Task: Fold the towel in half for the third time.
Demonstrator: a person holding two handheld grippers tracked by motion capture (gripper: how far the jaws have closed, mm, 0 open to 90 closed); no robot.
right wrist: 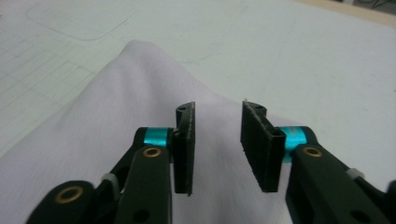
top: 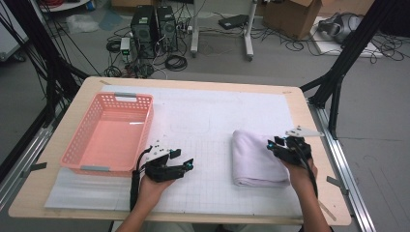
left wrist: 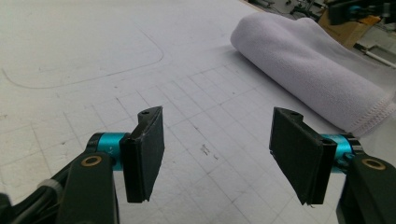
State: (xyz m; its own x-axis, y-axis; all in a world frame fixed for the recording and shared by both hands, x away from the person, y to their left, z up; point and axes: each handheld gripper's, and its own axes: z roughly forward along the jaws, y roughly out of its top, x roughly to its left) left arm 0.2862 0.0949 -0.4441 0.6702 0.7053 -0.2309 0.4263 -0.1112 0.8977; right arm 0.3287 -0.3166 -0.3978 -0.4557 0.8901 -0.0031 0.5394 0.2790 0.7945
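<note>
Your table (top: 58, 193) carries a white gridded mat (top: 212, 121) over most of its top, and everything you are working with lies on that mat. At the left sits the pink basket (top: 77, 145), nothing inside it, its near rim just beside your left gripper (top: 188, 165). The folded white towel (top: 254, 159) lies on the right half of the mat, its long side running away from you, its stitched hem showing at the near end in the left gripper view (left wrist: 303, 70). Your left gripper rests low over bare mat between basket and towel, well apart from the towel, and its jaws stand wide with nothing between them (left wrist: 215, 156). Your right gripper (top: 271, 145) is at the towel's far right edge; in the right gripper view (right wrist: 217, 144) its jaws stand at a narrow gap above the towel (right wrist: 116, 116), which rises in a soft ridge ahead of them. No cloth is caught between the pads (right wrist: 257, 144) there, though I cannot tell whether their lower tips touch the fabric.
</note>
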